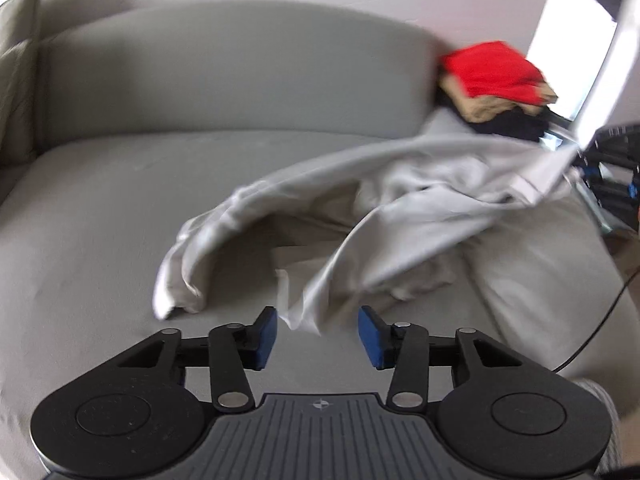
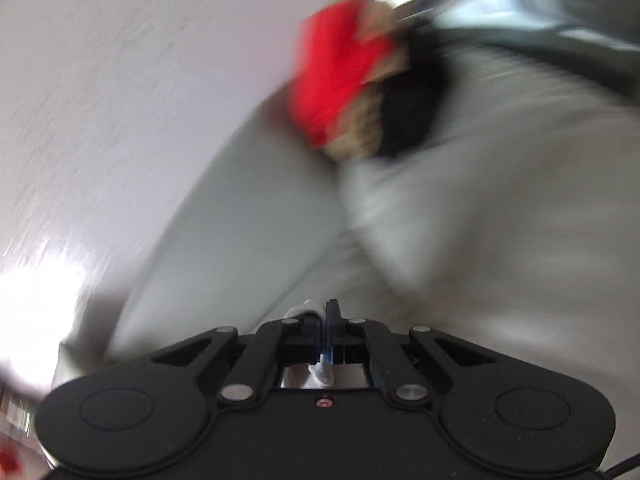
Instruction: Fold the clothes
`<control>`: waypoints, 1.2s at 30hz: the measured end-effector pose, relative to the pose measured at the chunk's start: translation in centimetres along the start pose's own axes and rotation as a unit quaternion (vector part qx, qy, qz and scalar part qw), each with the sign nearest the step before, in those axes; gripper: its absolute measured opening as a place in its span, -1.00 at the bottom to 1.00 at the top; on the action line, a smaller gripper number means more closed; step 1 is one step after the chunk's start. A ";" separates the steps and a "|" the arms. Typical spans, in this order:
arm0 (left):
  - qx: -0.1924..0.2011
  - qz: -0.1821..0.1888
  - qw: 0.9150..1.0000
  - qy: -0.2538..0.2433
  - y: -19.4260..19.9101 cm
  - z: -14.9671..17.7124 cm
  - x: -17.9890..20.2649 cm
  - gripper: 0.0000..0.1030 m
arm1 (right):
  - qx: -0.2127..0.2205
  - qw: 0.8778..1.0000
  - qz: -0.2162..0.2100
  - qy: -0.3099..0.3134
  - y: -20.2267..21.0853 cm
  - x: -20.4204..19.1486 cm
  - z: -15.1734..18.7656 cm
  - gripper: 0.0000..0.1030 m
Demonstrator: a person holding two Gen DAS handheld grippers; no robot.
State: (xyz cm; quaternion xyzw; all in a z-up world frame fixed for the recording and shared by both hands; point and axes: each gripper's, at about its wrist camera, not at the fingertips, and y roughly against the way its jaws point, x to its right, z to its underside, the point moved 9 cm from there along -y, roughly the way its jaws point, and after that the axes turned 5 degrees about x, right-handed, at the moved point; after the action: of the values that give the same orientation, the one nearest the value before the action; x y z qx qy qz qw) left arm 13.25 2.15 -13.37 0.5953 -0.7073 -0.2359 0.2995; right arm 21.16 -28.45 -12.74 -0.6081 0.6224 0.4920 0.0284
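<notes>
A pale grey garment [image 1: 360, 200] lies crumpled on the grey sofa [image 1: 100, 200]. Its long way runs from the near left up to the far right. The far right end is lifted off the seat, and the near left end droops down onto the cushion in soft folds. A loose flap of it hangs down just in front of the left tool [image 1: 317, 332].

The left tool is low and near, pointing across the seat toward the sofa back. Its two blue pads [image 1: 267, 336] stand wide apart, with nothing between them.

The right tool [image 2: 329, 332] is pinched tight on a bit of white cloth [image 2: 322, 372]. Its view is very blurry and tilted.

At the far right of the sofa sits a pile of folded clothes [image 1: 496, 80], red on top, tan under it, black at the bottom.
</notes>
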 end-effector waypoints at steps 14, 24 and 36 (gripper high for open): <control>-0.063 0.042 0.996 -0.053 1.7 3.9 6.5 -0.23 | -0.089 0.995 0.028 0.045 10.8 5.4 5.9 -0.18; -0.028 0.023 0.998 -0.060 4.0 2.3 4.5 -0.08 | -0.184 0.979 -0.072 0.052 4.1 -2.3 11.6 -0.14; -0.015 -0.010 1.000 0.007 0.9 0.3 -0.4 -0.11 | -0.290 0.953 -0.069 -0.054 -6.2 -5.9 20.3 -0.13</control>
State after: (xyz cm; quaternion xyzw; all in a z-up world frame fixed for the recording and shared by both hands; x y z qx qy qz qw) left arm 12.41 2.72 -13.03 0.5993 -0.6956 -0.2450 0.3114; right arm 16.13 -9.69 -23.00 -0.6041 0.4067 0.6804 -0.0821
